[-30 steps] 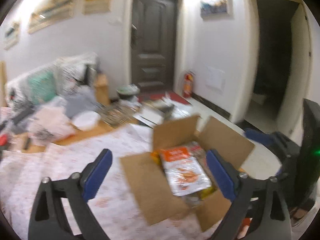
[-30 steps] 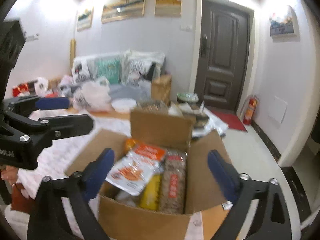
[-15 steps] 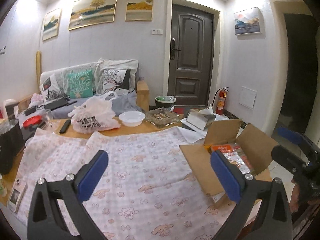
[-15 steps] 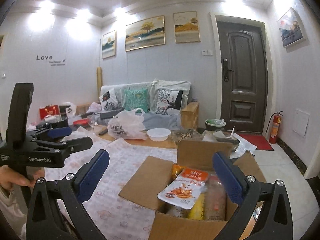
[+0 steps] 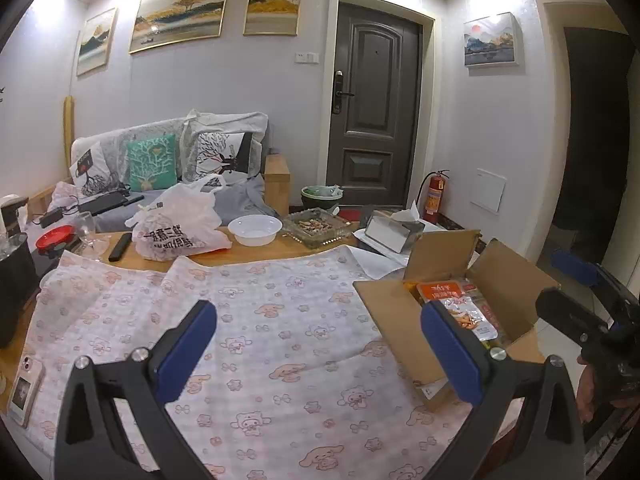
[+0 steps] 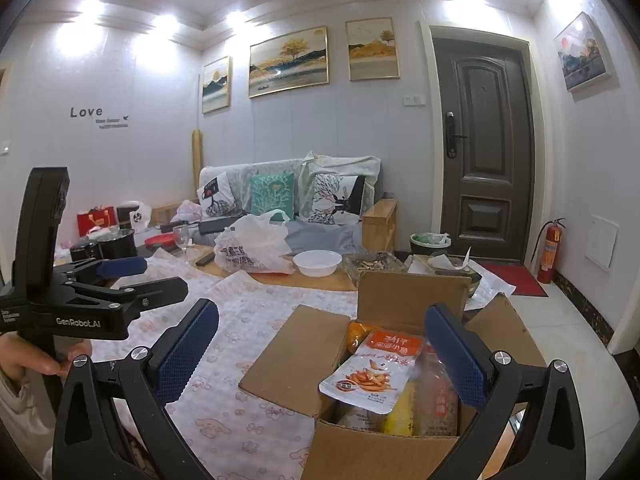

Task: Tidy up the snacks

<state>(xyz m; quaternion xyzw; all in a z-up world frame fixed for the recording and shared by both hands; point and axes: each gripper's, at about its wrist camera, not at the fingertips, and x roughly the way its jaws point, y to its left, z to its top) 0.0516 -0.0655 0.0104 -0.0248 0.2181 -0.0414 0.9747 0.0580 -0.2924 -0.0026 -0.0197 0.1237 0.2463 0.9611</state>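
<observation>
Cardboard box [image 6: 384, 448], flaps open, holds an orange-white snack pouch [image 6: 374, 376]; both grippers' fingers spread, empty.

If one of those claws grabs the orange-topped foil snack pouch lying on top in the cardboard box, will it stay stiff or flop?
The orange-topped foil snack pouch looks thin and flat, so probably floppy and light. Its glossy film may be slippery. It lies loose atop other packets in the cardboard box, so likely lifts freely.

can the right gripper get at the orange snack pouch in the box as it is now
Probably yes: the right gripper is open above the cardboard box, whose flaps are folded out, and the orange snack pouch lies on top, uncovered.
</observation>
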